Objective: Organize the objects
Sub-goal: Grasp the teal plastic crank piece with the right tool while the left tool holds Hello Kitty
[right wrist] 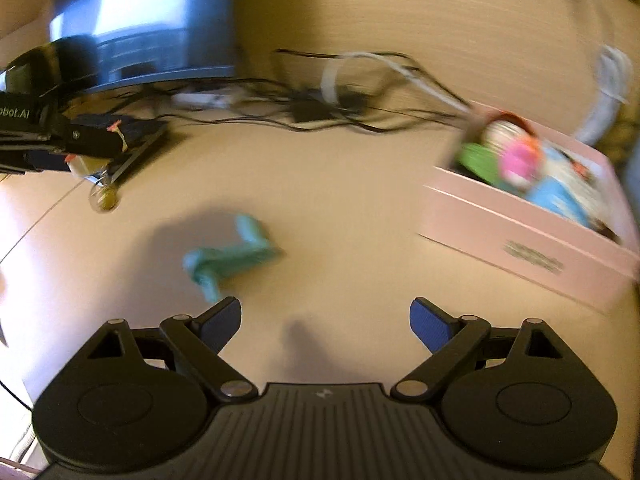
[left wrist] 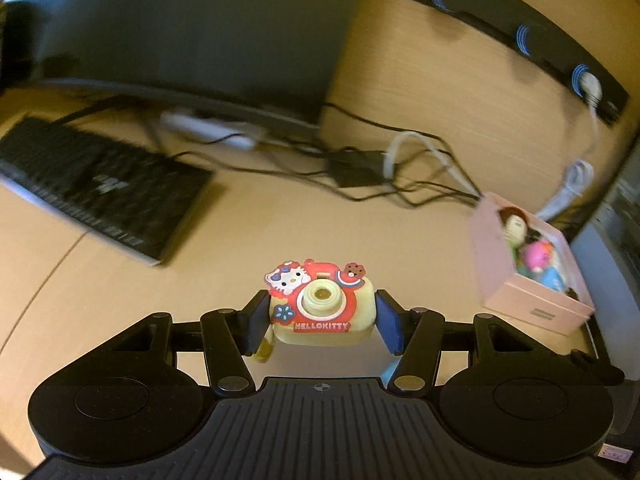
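My left gripper (left wrist: 320, 320) is shut on a yellow and red Hello Kitty toy camera (left wrist: 322, 308) and holds it above the desk. It also shows at the far left of the right wrist view (right wrist: 86, 160), with the toy's strap hanging down. A pink box (left wrist: 532, 280) with several toys stands to the right, also seen in the right wrist view (right wrist: 520, 232). My right gripper (right wrist: 325, 320) is open and empty above the desk. A teal toy (right wrist: 228, 258) lies on the desk, ahead and left of it.
A black keyboard (left wrist: 92, 188) lies at the left below a monitor (left wrist: 180, 28). Tangled cables and a black adapter (left wrist: 356, 168) lie at the back of the wooden desk (left wrist: 240, 248). A black power strip (left wrist: 520, 36) runs along the wall.
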Demonstrator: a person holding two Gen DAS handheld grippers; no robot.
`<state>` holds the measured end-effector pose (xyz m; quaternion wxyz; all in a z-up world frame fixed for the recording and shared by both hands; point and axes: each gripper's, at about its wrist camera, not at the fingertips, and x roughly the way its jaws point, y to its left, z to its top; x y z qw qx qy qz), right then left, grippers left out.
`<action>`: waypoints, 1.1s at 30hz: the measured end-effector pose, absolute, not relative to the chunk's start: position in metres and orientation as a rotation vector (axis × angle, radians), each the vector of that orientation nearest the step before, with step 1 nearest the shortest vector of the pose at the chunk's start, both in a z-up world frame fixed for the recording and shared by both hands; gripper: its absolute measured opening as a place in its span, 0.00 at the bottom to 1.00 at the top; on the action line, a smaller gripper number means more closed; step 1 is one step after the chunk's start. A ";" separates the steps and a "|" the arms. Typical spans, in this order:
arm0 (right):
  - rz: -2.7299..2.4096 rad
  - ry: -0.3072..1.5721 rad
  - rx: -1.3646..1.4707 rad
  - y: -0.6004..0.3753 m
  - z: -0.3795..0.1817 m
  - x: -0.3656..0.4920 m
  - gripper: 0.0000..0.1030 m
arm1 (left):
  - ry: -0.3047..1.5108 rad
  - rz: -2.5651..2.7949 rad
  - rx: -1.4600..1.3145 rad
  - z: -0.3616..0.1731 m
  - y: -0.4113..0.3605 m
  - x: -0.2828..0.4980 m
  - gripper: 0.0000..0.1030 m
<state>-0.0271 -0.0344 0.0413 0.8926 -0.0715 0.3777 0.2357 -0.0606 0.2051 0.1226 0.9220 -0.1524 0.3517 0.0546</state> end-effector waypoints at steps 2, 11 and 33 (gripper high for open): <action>0.533 0.776 -0.169 -0.014 0.041 -0.025 0.89 | 0.728 0.145 -0.343 0.121 0.217 -0.069 0.59; 0.618 0.739 -0.238 0.044 0.036 -0.021 0.82 | 0.742 0.158 -0.366 0.118 0.230 -0.087 0.59; 0.739 0.757 -0.232 0.035 0.015 -0.003 0.69 | 0.835 0.059 -0.298 0.112 0.219 -0.086 0.59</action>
